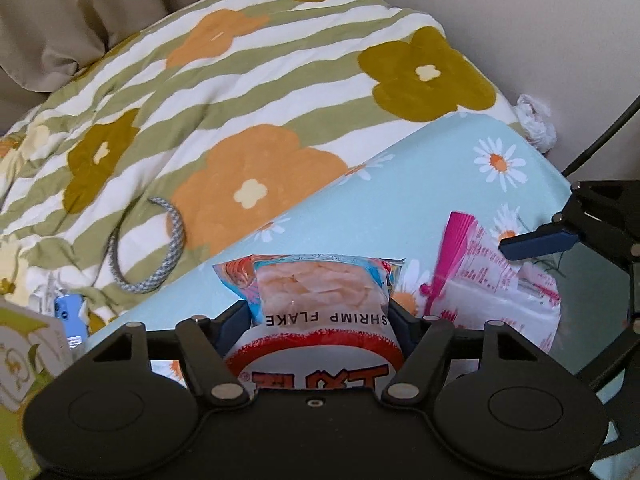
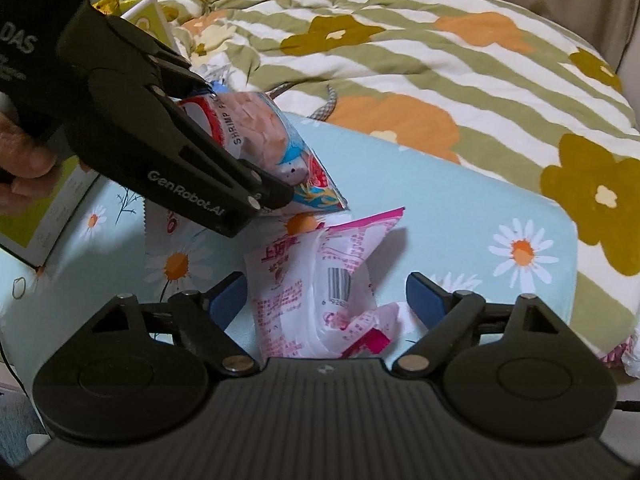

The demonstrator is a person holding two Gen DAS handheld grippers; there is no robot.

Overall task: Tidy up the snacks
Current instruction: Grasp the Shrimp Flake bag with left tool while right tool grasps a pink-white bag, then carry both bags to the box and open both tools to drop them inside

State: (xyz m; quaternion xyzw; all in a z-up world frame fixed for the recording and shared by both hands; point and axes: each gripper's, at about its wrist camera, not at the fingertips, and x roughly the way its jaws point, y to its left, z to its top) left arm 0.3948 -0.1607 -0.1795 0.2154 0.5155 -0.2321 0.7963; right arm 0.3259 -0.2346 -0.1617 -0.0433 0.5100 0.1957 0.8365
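Right wrist: pink-and-white crinkly snack bag (image 2: pixel 316 292) between wide-open right tongs (image 2: pixel 326 300); glossy shrimp-flake bag (image 2: pixel 276 148) pinched in left tongs (image 2: pixel 244 148).

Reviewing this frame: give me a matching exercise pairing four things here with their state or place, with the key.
Things:
1. shrimp flake bag
2. pink packet
3. left hand-held gripper
4. right hand-held gripper

States:
A. open, straddling a packet
B. lying on the daisy cloth
C. held up off the cloth
D. shut on a bag

Pairs: 1-C, 2-B, 3-D, 4-A

Soft dim indoor light, faint shadows, slight blur, strong fisheye bending, dark corners.
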